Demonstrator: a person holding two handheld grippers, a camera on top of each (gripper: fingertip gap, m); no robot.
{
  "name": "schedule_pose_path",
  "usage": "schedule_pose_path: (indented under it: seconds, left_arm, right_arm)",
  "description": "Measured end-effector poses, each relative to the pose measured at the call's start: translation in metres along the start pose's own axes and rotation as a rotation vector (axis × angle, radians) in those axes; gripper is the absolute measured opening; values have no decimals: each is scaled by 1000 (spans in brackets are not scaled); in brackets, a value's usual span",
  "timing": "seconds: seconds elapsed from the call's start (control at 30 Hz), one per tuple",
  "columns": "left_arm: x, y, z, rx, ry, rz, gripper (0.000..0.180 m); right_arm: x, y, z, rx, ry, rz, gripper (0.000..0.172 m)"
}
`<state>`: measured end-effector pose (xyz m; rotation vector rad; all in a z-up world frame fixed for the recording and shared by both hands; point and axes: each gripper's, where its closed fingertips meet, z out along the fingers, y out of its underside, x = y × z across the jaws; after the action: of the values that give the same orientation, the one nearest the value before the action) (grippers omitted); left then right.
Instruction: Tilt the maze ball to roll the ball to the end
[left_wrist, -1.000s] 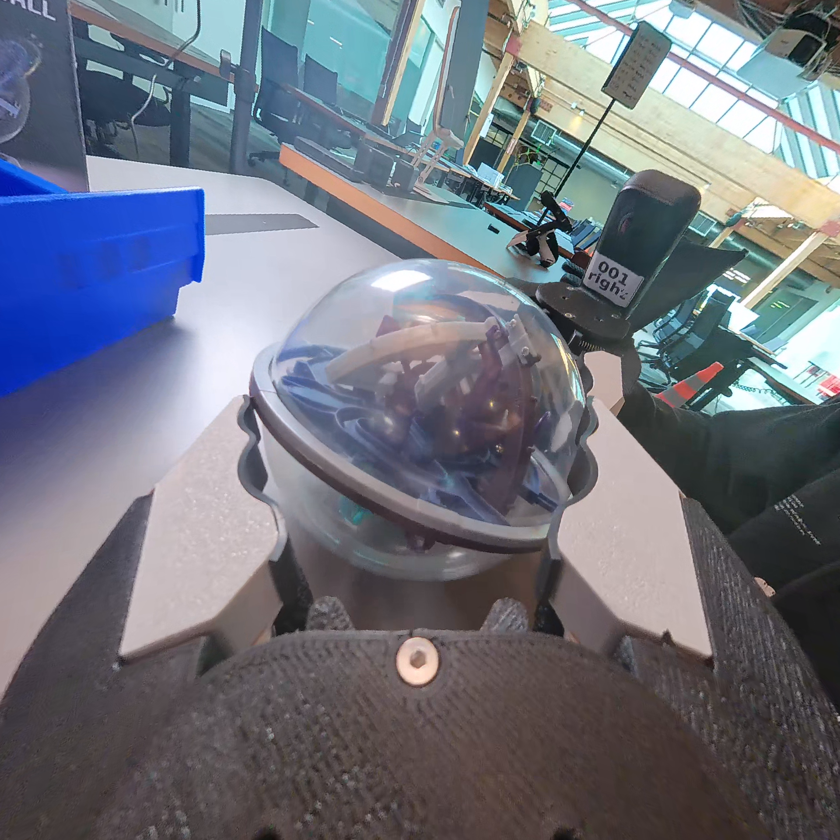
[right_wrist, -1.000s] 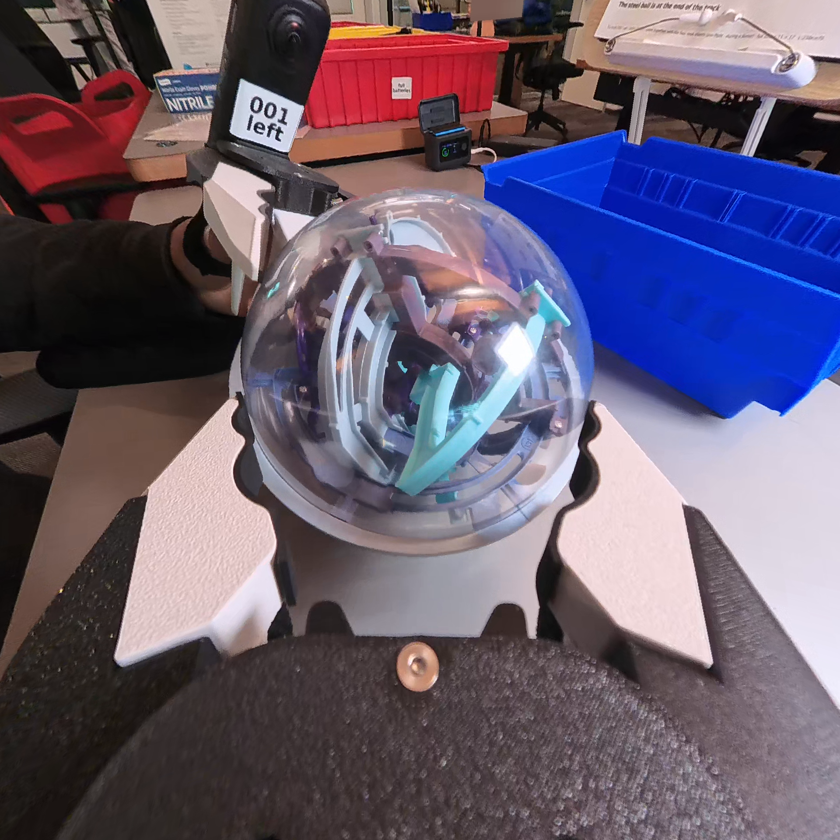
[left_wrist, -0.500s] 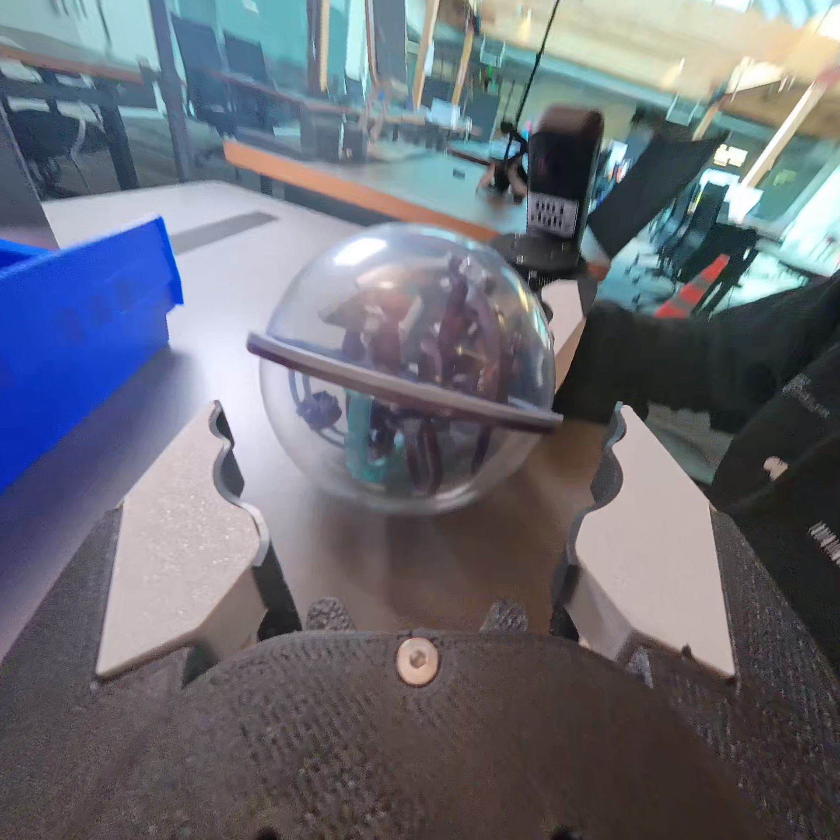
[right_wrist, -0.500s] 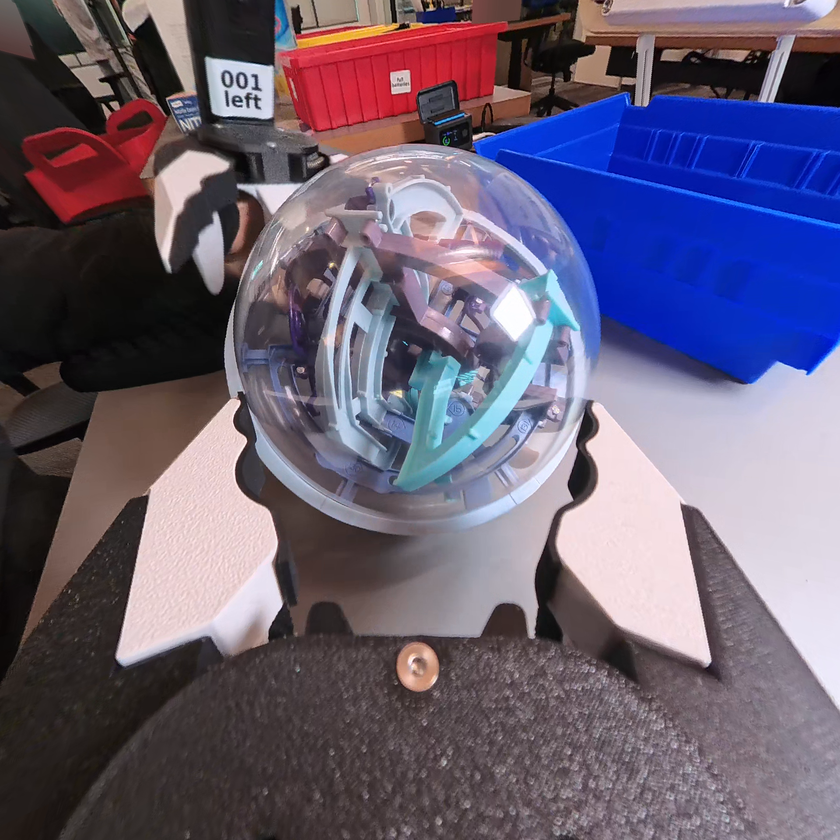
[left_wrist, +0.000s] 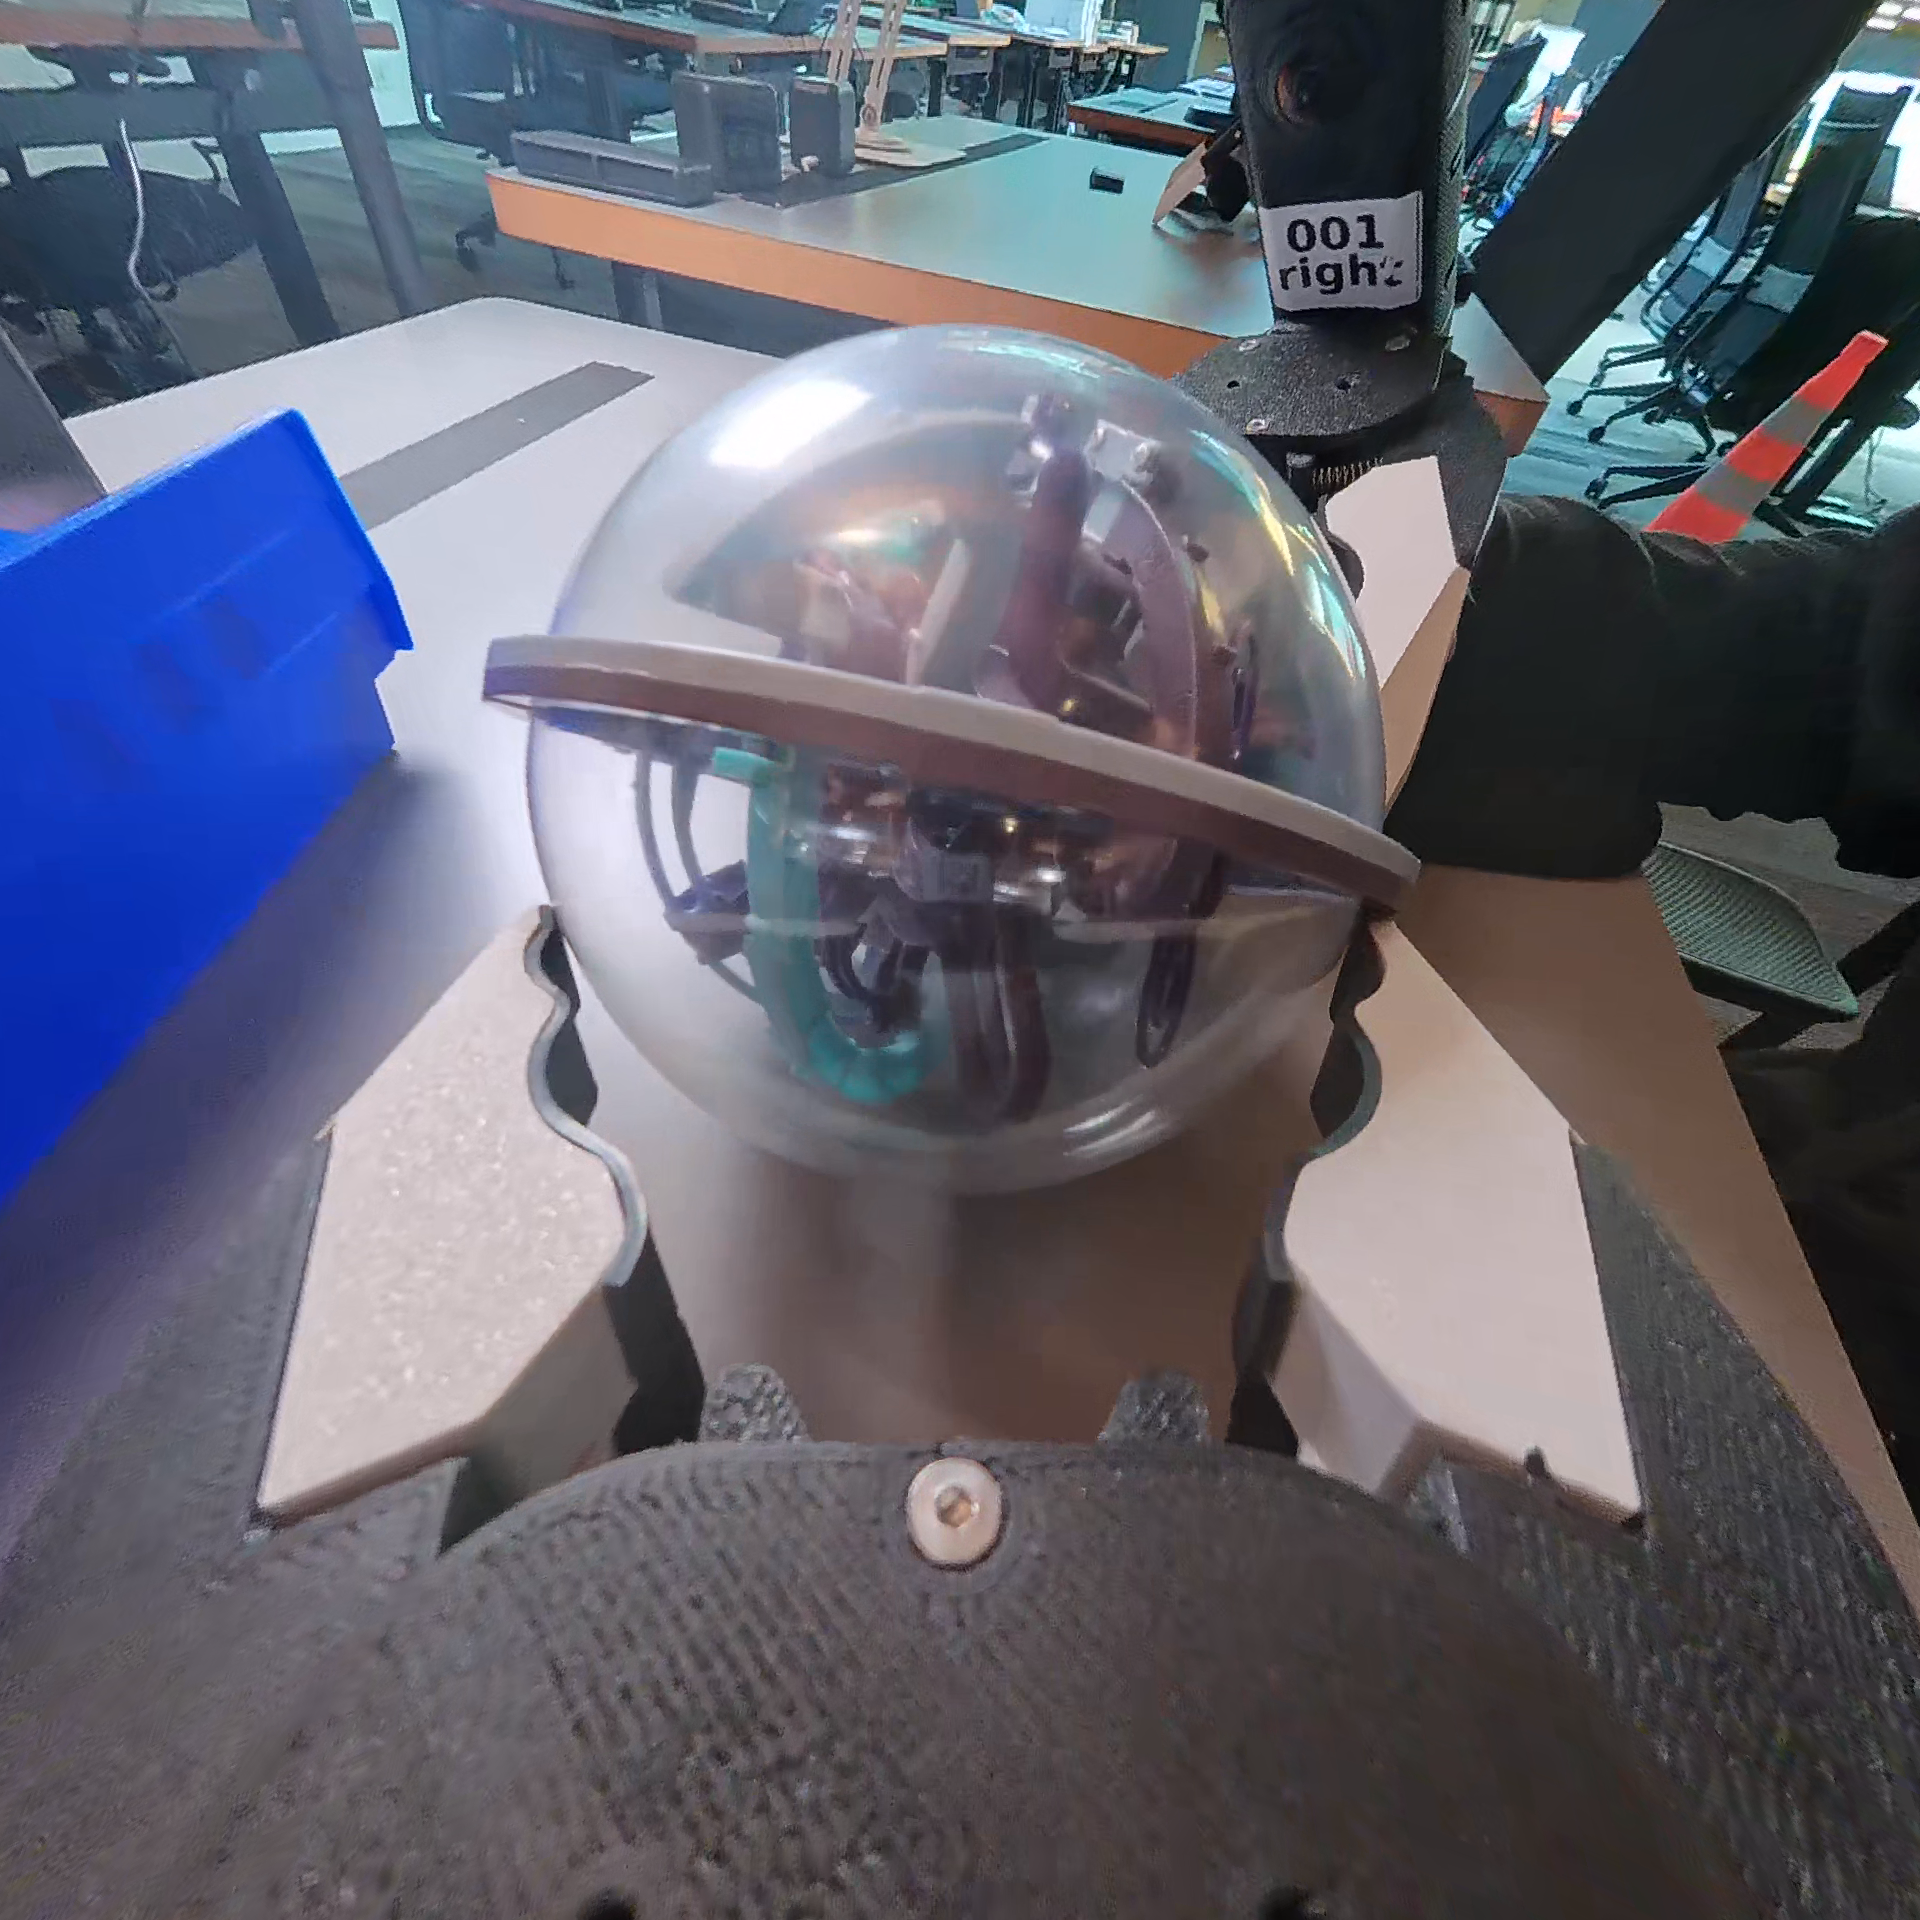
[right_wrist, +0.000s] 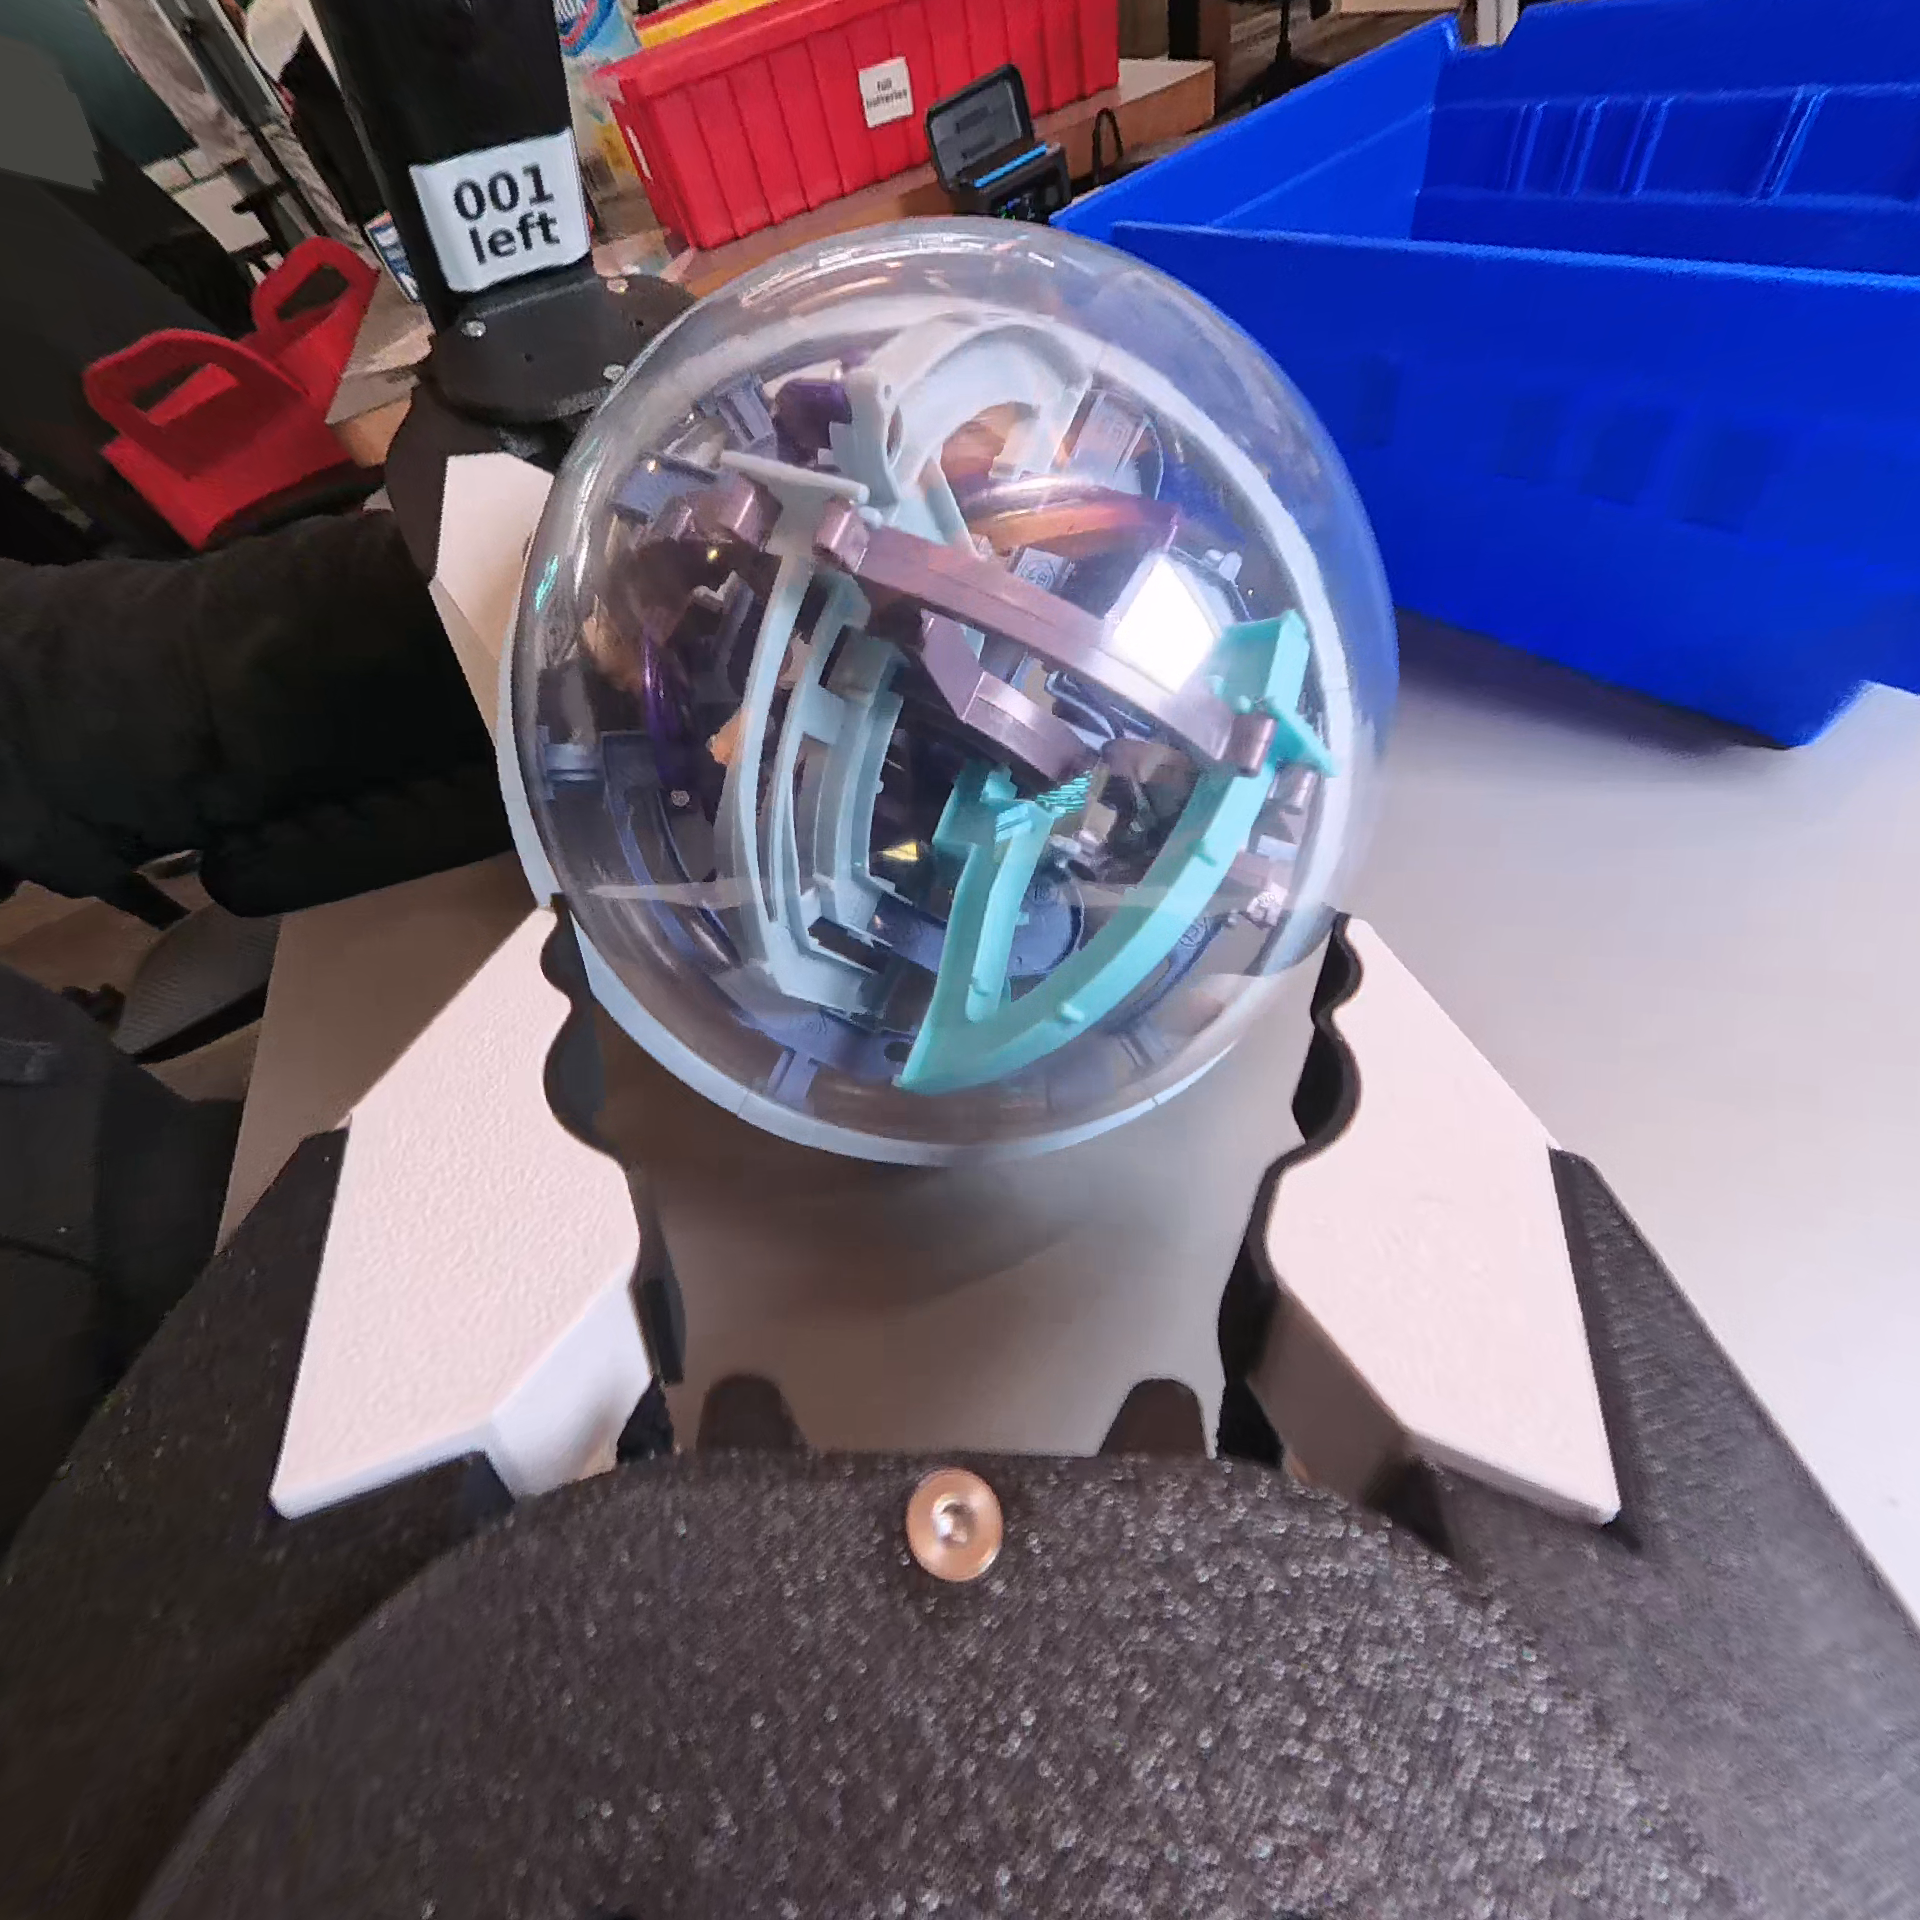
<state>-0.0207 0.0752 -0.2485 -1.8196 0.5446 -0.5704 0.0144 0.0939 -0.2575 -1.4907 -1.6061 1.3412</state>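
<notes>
The right gripper (right_wrist: 951, 935) has its jaws closed on the clear plastic maze ball with grey, purple and teal tracks inside (right_wrist: 945, 686), both wavy dark pads (right_wrist: 566, 997) pressed against the sphere's lower flanks. From the opposite side the left gripper (left_wrist: 956, 935) clasps the same ball (left_wrist: 956, 748), its pads (left_wrist: 1345, 997) touching the shell just below the tilted grey rim. The sphere sits over the pale grey table (right_wrist: 1662, 935). A blue plastic bin (right_wrist: 1610, 416) stands beside it, and a red crate (right_wrist: 831, 114) sits farther back.
</notes>
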Motion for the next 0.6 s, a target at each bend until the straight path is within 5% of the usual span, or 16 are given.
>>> schedule_pose_path:
  seconds: [0.33,0.6]
  left_arm:
    - [-7,-19,4,26,45,19,132]
    - [-13,-16,10,41,39,30,136]
  right_arm:
    - [13,-25,-16,4,-5,-272,137]
    - [20,-26,-7,34,-29,-277,137]
